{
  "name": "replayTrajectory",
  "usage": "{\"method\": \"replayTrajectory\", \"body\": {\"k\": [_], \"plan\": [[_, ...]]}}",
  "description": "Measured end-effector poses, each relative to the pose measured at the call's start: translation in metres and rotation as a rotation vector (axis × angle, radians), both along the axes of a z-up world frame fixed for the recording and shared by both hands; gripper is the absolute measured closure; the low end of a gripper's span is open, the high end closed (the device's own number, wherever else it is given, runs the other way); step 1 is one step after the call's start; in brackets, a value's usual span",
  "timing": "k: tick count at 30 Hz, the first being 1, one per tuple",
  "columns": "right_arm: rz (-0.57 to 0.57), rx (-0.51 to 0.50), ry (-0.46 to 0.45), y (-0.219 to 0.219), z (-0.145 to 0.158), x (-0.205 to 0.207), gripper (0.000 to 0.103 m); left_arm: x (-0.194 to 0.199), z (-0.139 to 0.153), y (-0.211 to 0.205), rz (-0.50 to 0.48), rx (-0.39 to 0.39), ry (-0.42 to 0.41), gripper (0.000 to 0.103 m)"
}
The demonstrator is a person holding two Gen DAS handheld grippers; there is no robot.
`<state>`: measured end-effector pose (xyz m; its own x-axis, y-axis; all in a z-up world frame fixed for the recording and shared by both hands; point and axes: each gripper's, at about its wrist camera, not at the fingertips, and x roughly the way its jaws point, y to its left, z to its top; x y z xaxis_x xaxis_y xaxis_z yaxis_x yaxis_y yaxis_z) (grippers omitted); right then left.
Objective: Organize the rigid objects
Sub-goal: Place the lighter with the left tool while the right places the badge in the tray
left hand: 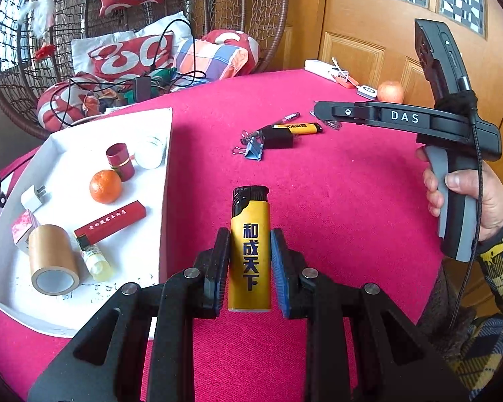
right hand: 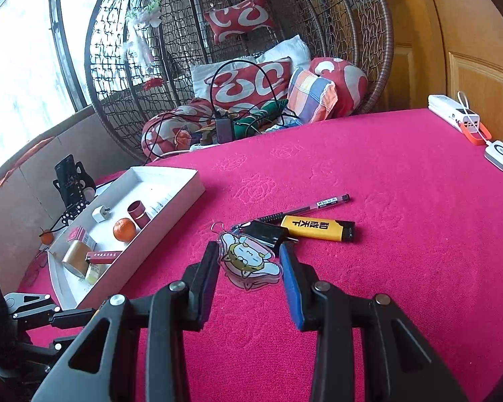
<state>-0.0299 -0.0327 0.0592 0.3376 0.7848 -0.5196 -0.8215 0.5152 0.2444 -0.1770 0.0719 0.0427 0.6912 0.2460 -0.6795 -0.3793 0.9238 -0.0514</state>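
Yellow lighter [left hand: 250, 249] is clamped between the pads of the left gripper [left hand: 250, 268], upright, black cap away from the camera, lifted clear of the pink tablecloth [left hand: 352, 201].

Cartoon keychain [right hand: 249, 261] is pinched edge-on between the narrow fingers of the right gripper [right hand: 249, 268]; its wire loop pokes out toward the table's far side.

White tray [left hand: 84, 134] is seen just left of the held lighter in the left wrist view. Contents noted: orange [left hand: 105, 186], maroon cap [left hand: 120, 161], white jar [left hand: 150, 152], white plug adapter [left hand: 34, 197], red stick w/ gold lettering [left hand: 110, 220], tape roll [left hand: 52, 259], small yellowish bottle [left hand: 95, 259], pink-white box [left hand: 25, 226]. Tape roll touches the bottle; box partly hidden behind the roll. Writing on tray floor illegible.

Beyond the held lighter, on the cloth: second yellow lighter [right hand: 318, 229], pen [right hand: 306, 209], black charger block [right hand: 266, 234], blue binder clip [left hand: 254, 149], all in one loose cluster. Clip not made out in right wrist view.

Right hand [left hand: 469, 197] on the grip handle, sleeve in yellow-navy plaid, cut off at the frame edge. Apple [left hand: 390, 91] near the far table edge, partly hidden behind the gripper body.
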Motion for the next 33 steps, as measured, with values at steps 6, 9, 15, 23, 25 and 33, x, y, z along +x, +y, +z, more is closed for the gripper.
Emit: {"method": "replayTrajectory", "body": {"k": [6,9,15,23,25,33], "plan": [[0.039,-0.006,-0.029,0.011,0.006,-0.012,0.067,-0.014,0.005,0.014,0.058,0.015,-0.03,0.079],[0.061,-0.014,-0.029,0.021,0.01,-0.016,0.067,-0.021,0.01,0.019,0.078,0.023,-0.054,0.079],[0.124,-0.032,-0.097,0.05,0.028,-0.038,0.067,-0.032,0.024,0.041,0.17,0.075,-0.093,0.079],[0.234,-0.058,-0.131,0.103,0.046,-0.068,0.067,-0.062,0.043,0.121,0.382,0.038,-0.184,0.079],[0.263,-0.073,-0.143,0.119,0.044,-0.077,0.067,-0.067,0.044,0.143,0.439,0.031,-0.178,0.079],[0.325,-0.136,-0.127,0.173,0.013,-0.103,0.067,-0.05,0.026,0.184,0.543,0.103,-0.077,0.079]]}}
